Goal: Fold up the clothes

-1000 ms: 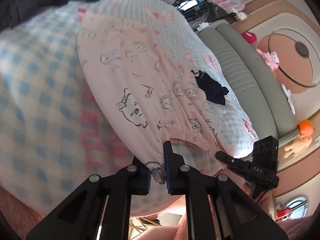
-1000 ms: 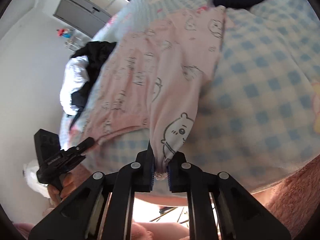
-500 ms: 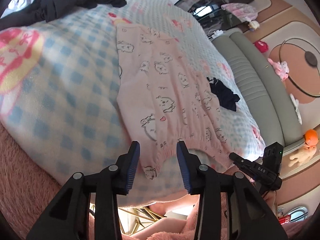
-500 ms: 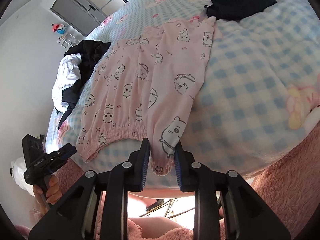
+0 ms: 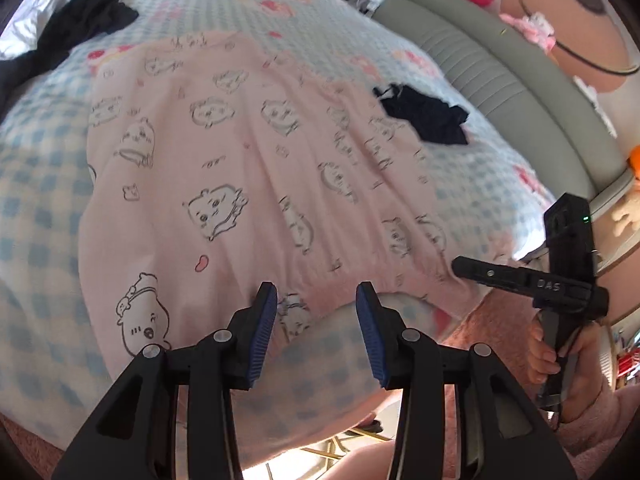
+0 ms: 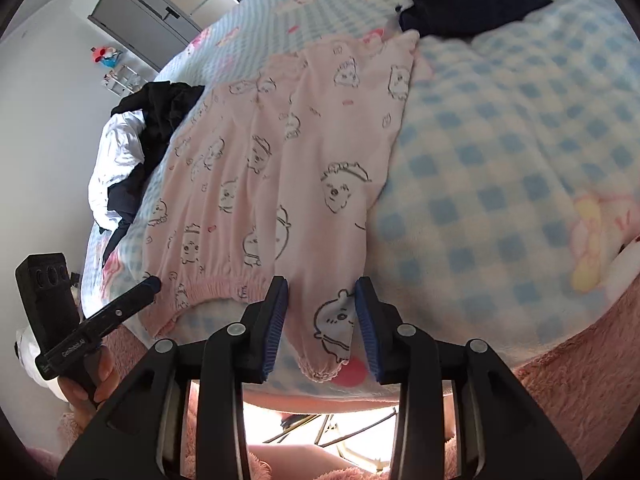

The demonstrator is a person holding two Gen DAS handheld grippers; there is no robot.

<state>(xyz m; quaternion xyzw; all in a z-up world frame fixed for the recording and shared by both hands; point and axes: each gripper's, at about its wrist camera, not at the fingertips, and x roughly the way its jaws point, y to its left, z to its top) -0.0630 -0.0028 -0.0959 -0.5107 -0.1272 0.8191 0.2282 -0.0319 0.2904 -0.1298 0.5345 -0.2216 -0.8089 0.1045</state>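
While the pink pyjama garment (image 6: 280, 184) lay flat on the checked blanket (image 6: 500, 184), the right gripper (image 6: 322, 308) was opening around its hem; the left gripper (image 5: 316, 312) stood half open, seemingly gripping nothing.

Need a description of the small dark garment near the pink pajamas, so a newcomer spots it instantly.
Start at the blue-checked bedspread and find the pale pink cartoon-print pajama pants spread over it. At their far end lies a small crumpled navy garment, alone, unlike the larger black-and-white clothes pile opposite.
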